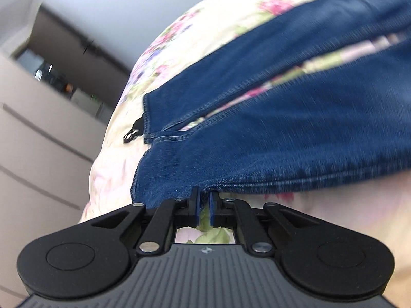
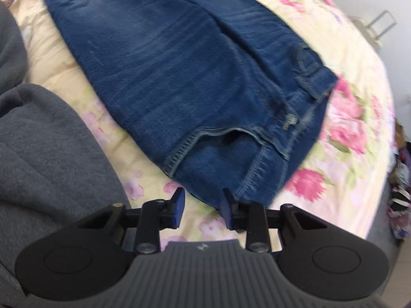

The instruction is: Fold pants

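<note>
Blue denim pants (image 1: 295, 118) lie on a floral bedspread (image 1: 205, 30). In the left wrist view both leg ends show, with a strip of bedspread between them. My left gripper (image 1: 204, 200) is shut on the side edge of the near leg, close to its hem. In the right wrist view the waist end of the pants (image 2: 179, 77) lies spread out, with waistband, button and pocket toward me. My right gripper (image 2: 203, 205) is open, its fingertips just at the waistband's near corner, holding nothing.
A beige drawer unit (image 1: 38, 141) stands left of the bed, with a dark shelf (image 1: 64, 59) above it. Grey fabric (image 2: 46, 154) lies at the left in the right wrist view. The bed's right edge (image 2: 385, 179) drops toward clutter on the floor.
</note>
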{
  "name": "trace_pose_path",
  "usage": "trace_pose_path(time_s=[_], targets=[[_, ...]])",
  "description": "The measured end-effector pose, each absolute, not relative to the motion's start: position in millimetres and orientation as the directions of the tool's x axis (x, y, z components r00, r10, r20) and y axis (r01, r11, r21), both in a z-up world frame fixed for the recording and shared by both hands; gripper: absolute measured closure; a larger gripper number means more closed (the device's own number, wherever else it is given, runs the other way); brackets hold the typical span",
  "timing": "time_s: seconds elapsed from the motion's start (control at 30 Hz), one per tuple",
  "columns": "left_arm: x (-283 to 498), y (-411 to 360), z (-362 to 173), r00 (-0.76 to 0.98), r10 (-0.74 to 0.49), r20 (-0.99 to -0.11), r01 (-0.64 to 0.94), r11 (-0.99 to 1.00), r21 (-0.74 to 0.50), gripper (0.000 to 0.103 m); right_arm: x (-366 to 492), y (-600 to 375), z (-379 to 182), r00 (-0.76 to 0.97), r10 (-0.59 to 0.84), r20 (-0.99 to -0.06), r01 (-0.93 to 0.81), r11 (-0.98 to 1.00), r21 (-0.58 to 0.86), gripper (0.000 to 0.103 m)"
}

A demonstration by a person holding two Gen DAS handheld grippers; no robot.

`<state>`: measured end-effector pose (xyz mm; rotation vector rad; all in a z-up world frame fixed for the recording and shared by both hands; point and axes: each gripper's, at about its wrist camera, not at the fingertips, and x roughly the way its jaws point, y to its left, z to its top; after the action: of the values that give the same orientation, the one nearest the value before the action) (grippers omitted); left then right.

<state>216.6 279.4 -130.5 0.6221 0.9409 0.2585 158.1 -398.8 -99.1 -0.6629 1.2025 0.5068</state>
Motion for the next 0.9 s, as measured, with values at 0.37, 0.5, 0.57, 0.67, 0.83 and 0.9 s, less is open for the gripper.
trace_pose_path(time_s=[0.37,0.5,0.57,0.67,0.83,0.9], targets=[[224,257,-126,0.471,0.573,-0.671,-0.047,0.776,0.629,0.096,183,-384,-158,0.18,0.034,-0.983,-0.804,0.581,-0.127,0.071],[223,248,-124,0.45,0.596,-0.665,-0.075,0.767,0.637,0.096,186,-383,-174,0.19,0.031,-0.981,-0.788,0.602,-0.133,0.078],[222,246,-122,0.447,0.605,-0.659,-0.083,0.762,0.642,0.096,183,-378,-184,0.224,0.005,-0.975,-0.779,0.602,-0.176,0.088],[219,246,-117,0.451,0.61,-0.652,-0.097,0.759,0.644,0.096,171,-375,-178,0.294,0.024,-0.955,-0.783,0.58,-0.226,0.1],[215,249,-104,0.482,0.59,-0.648,-0.155,0.785,0.6,0.098,148,-381,-147,0.425,0.065,-0.903,-0.739,0.601,-0.304,0.103],[214,248,-98,0.5,0.586,-0.638,-0.178,0.79,0.586,0.099,143,-384,-129,0.478,0.081,-0.875,-0.711,0.62,-0.331,0.103]])
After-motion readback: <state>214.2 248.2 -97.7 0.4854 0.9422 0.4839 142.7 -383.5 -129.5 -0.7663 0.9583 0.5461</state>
